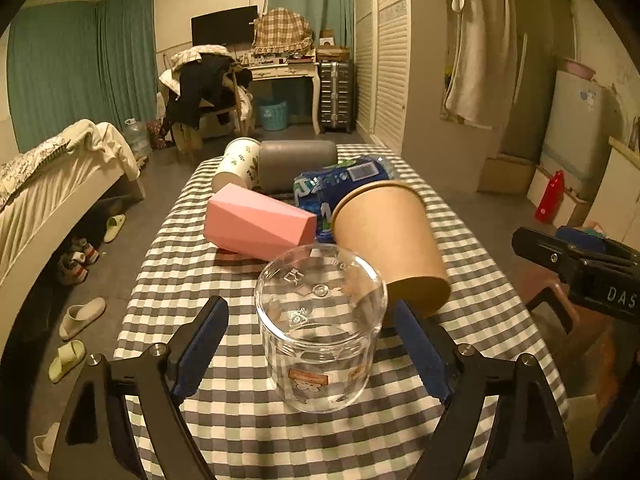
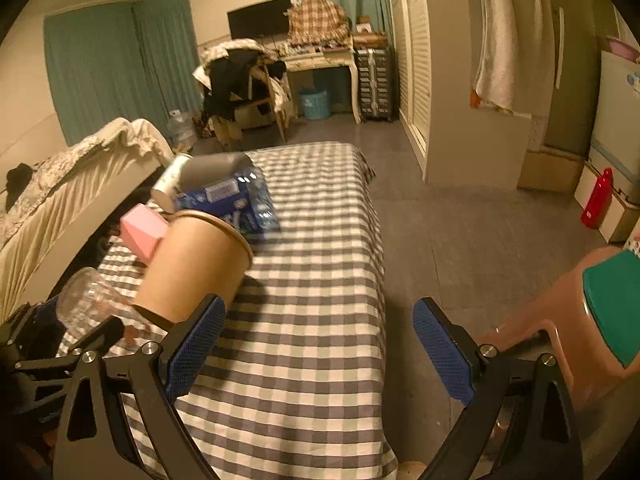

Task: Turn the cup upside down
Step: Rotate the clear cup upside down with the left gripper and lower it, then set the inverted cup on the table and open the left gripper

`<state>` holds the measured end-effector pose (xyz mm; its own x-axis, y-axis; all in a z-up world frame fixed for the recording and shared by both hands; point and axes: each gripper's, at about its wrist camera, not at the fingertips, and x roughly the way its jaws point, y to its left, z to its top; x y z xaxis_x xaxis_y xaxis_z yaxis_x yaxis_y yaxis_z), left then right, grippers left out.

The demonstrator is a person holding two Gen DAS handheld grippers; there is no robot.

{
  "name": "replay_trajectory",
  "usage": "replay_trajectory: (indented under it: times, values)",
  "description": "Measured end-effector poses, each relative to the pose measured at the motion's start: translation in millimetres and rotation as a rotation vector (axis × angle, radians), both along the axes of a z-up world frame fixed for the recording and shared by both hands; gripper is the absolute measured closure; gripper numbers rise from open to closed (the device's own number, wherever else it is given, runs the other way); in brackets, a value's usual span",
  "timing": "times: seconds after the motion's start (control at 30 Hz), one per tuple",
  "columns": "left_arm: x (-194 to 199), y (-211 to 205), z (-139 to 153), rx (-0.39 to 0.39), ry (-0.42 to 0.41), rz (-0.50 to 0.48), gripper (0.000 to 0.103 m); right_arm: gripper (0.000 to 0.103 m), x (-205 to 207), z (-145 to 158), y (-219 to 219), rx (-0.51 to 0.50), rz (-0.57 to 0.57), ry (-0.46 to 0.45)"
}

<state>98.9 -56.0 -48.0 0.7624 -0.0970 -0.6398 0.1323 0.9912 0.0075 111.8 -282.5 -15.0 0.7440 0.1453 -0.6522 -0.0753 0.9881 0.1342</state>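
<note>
A clear plastic cup (image 1: pixel 320 332) stands upside down on the checked tablecloth (image 1: pixel 168 280), its base facing up, between the fingers of my left gripper (image 1: pixel 308 344). The jaws are open and stand apart from the cup's sides. The cup shows at the lower left of the right wrist view (image 2: pixel 86 300). A brown paper cup (image 1: pixel 390 240) stands upright just behind and right of it, also in the right wrist view (image 2: pixel 196 264). My right gripper (image 2: pixel 316 344) is open and empty above the table's right part.
A pink faceted cup (image 1: pixel 256 222), a blue bottle (image 1: pixel 340 190), a grey cup (image 1: pixel 296 164) and a white printed cup (image 1: pixel 236 164) lie behind on the table. A pink stool with a teal top (image 2: pixel 592 320) stands right of the table. A bed (image 1: pixel 52 184) is to the left.
</note>
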Motion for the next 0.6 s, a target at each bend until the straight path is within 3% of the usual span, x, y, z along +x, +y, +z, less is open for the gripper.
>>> replay_trajectory:
  times: [0.37,0.6]
  values:
    - [-42,23,55,-0.095,-0.147,0.003,0.014,0.008,-61,64,27,-0.030,0.038,-0.195]
    - [-78,49,79,-0.145,-0.252,0.052,0.014,0.008,-102,84,49,-0.049,0.065,-0.268]
